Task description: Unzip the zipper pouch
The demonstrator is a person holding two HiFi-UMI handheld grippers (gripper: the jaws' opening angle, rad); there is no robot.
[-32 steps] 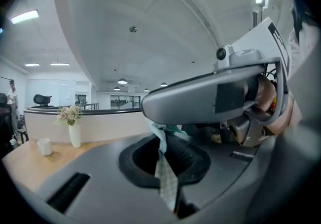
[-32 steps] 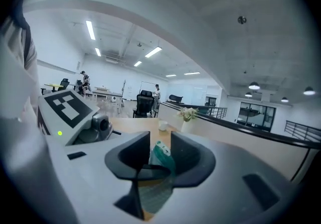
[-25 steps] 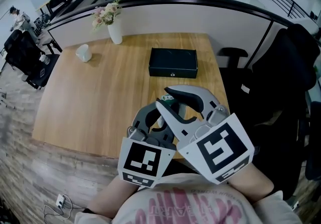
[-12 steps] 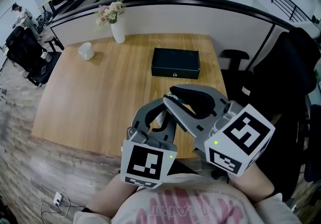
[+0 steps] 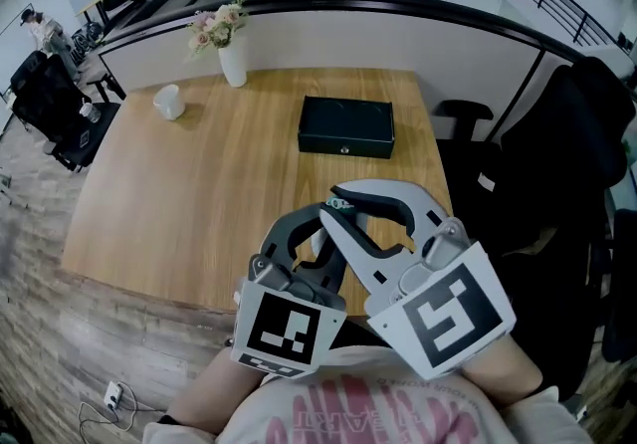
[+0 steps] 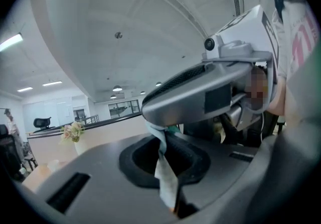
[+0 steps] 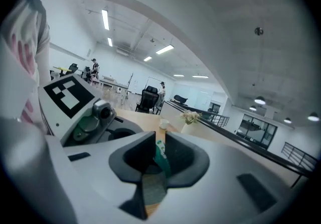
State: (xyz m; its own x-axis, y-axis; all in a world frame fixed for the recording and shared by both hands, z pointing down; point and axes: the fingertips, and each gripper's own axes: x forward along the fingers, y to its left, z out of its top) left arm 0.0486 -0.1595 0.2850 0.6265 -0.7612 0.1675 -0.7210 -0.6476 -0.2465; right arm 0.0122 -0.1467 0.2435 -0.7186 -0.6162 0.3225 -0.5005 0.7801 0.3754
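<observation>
Both grippers are held close to the person's chest, above the near edge of the wooden table (image 5: 189, 203). Their tips meet around a small thin thing: a pale grey strip (image 6: 164, 178) with a green tab (image 5: 341, 203) at its end. My left gripper (image 6: 166, 168) is shut on the pale strip, which hangs up between its pads. My right gripper (image 7: 155, 160) crosses over the left one (image 5: 320, 233). Its jaws are closing, and the green tab (image 7: 160, 155) fills the narrow gap between the pads. The rest of the pouch is hidden by the grippers.
A black box (image 5: 346, 126) lies at the far right of the table. A white vase of flowers (image 5: 231, 59) and a white cup (image 5: 167, 102) stand at the far left. A black chair draped with dark cloth (image 5: 587, 163) stands to the right of the table.
The right gripper rolled and swung out to the right half a second ago, then came back over the left one with its marker facing up. The left gripper barely moved.
</observation>
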